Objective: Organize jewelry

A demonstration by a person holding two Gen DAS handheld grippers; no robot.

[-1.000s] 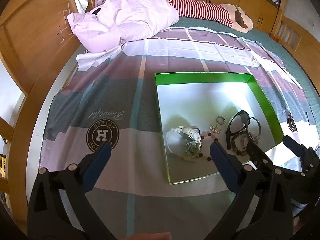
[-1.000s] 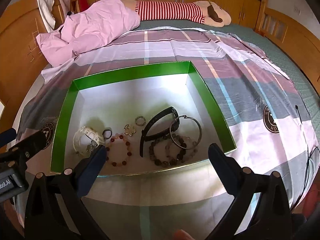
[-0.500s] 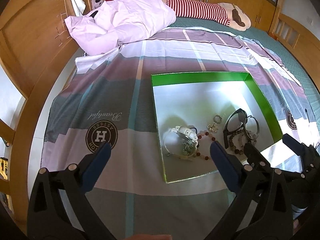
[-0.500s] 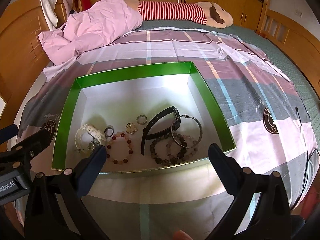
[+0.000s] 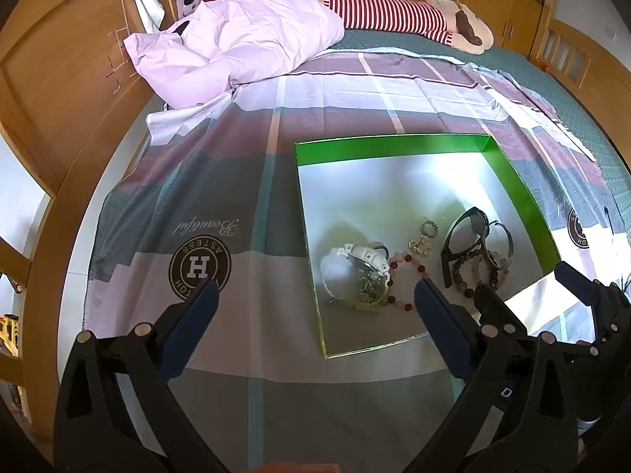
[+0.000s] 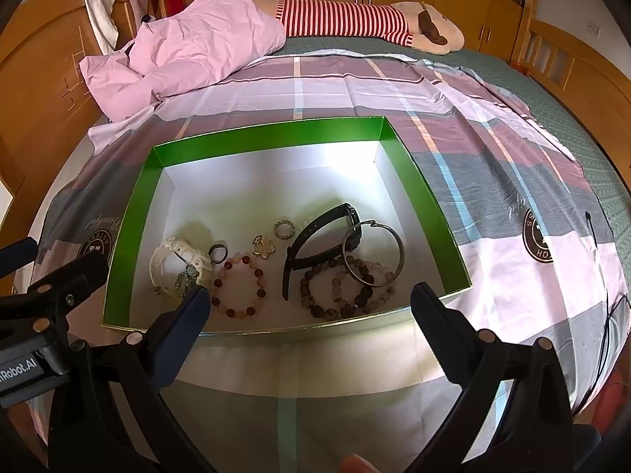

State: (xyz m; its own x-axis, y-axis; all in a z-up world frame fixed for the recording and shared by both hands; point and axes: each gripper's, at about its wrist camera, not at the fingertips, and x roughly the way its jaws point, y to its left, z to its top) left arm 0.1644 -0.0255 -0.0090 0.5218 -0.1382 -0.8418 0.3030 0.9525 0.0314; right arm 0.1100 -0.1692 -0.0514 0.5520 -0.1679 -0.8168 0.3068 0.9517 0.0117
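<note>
From the right wrist view I saw the shallow green-walled cardboard box with a silvery white floor (image 6: 426, 197) lying on the plaid purple, grey and white bedsheet (image 6: 493, 149), filling the middle of the frame. All the jewelry sat in the lower half of the box: a white chunky plastic watch (image 6: 169, 264) at lower left with a small dark ring (image 6: 218, 252) just beside it, a bracelet of red and pink beads (image 6: 238, 285) to its right, a small gold flower-shaped charm (image 6: 263, 246) and a small round gold ring (image 6: 284, 229) above that, a black strap watch (image 6: 315, 236) in the centre, a thin silver metal bangle (image 6: 374, 254) overlapping it, and a brown and grey beaded bracelet (image 6: 343, 287) under the bangle. My right gripper (image 6: 305, 303), at the bottom of the frame, stood wide open with nothing between its blue-padded fingers, its tips level with the box's near wall. In the left wrist view the left gripper (image 5: 315, 297) was also spread wide and empty, one finger over the sheet left of the box and the other over the box's near corner. A crumpled pale pink quilt (image 6: 189, 47) lay in the upper left of the frame, and a red-and-white striped plush toy (image 6: 355, 23) lay along the top.
</note>
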